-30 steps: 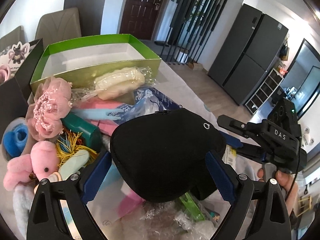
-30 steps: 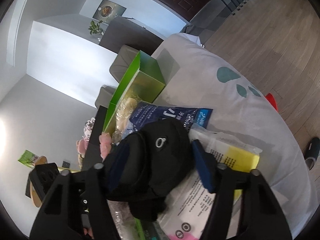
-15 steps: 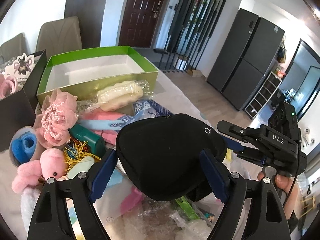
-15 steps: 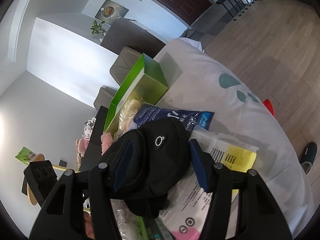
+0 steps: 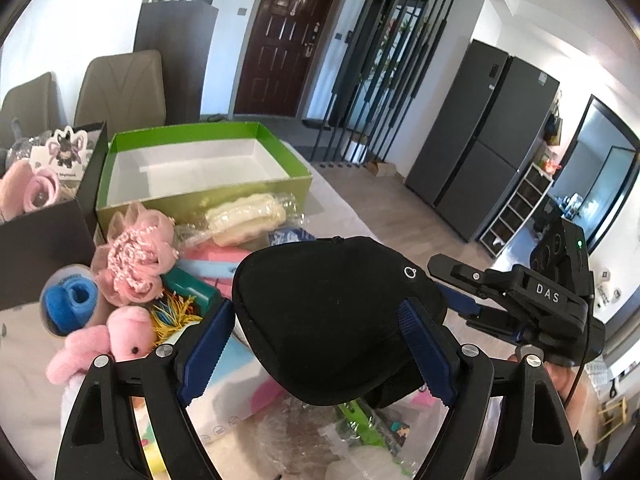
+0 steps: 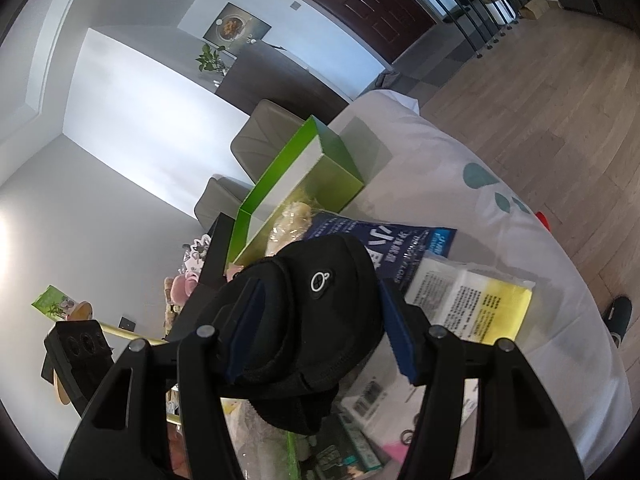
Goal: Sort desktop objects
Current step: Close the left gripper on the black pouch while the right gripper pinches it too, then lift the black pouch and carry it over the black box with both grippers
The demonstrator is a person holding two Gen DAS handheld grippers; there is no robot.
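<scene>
Both grippers' blue-padded fingers (image 5: 424,354) are clamping the soft black zippered fabric pouch (image 5: 332,320), holding it above the cluttered white-clothed table (image 6: 452,168), near its green cardboard box (image 5: 208,196).

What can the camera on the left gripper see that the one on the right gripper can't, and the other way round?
Only the left view shows the pink plush toy, the pink fabric flower, the blue roll, the white inside of the green box and the dark refrigerator.

Only the right view shows the yellow-labelled packet, the teal drops printed on the tablecloth and a slipper on the floor.

Both show the black pouch, held between the left gripper and the right gripper, plus the green box and the dark door.
</scene>
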